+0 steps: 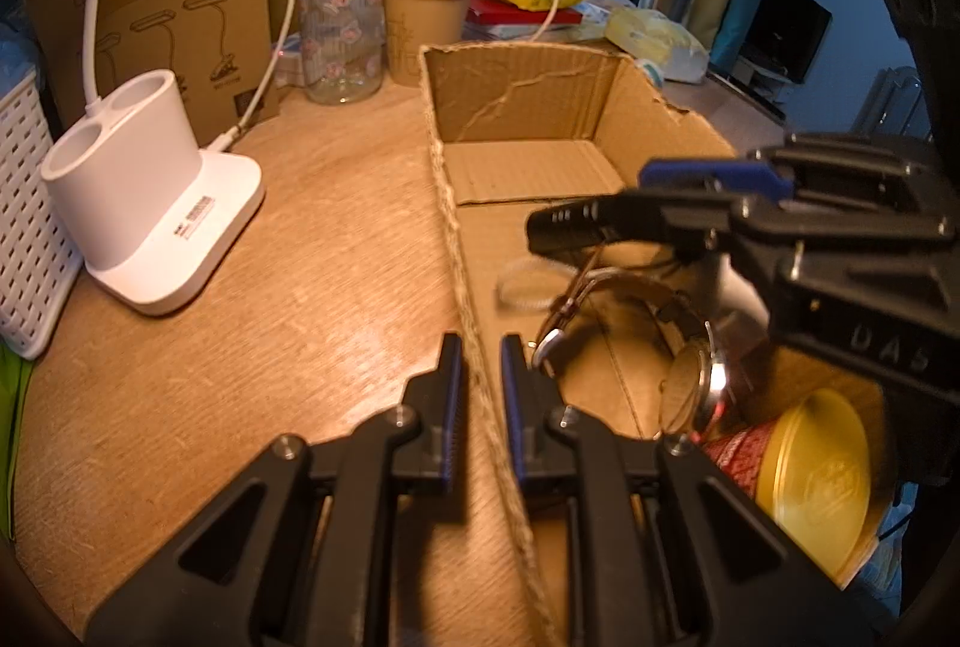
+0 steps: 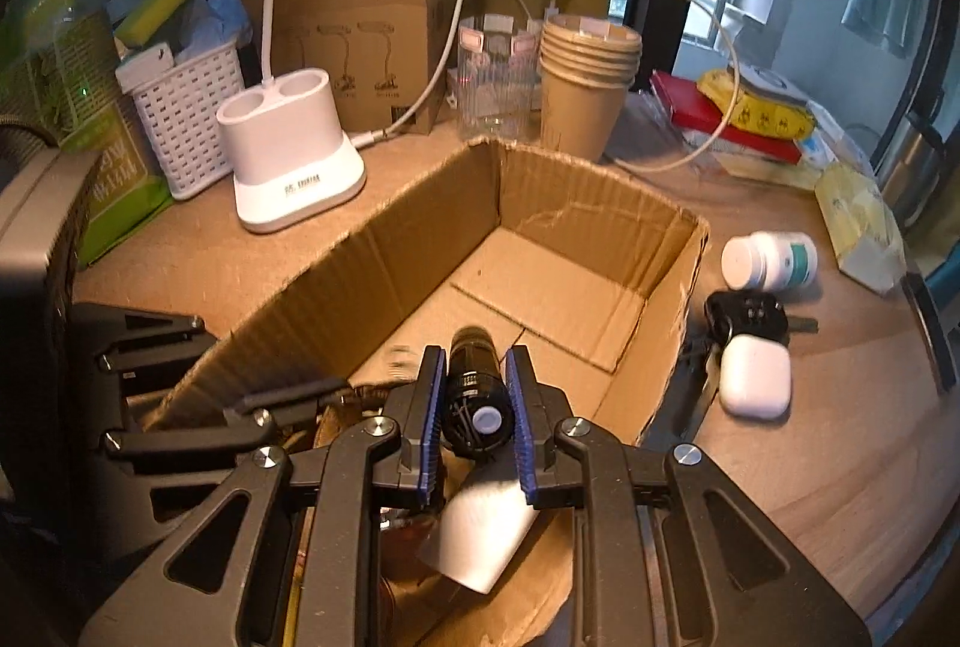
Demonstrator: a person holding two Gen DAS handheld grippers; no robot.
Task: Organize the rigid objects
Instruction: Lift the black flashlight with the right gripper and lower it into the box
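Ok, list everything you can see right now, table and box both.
cardboard box: 1, brown, open, table centre
flashlight: 1, black, in the right gripper, over the box
watch: 1, silver, inside box
round tin: 1, gold lid, inside box
white cylinder: 1, inside box, near end
lamp base: 1, white, left of box
paper cups: 1 stack, tan, behind box
glass jar: 1, clear, beside cups
pill bottle: 1, white, on its side, right of box
earbud case: 1, white, right of box
key fob: 1, black, by case
basket: 1, white, far left
left gripper: jaws astride the box wall
right gripper: jaws shut on flashlight
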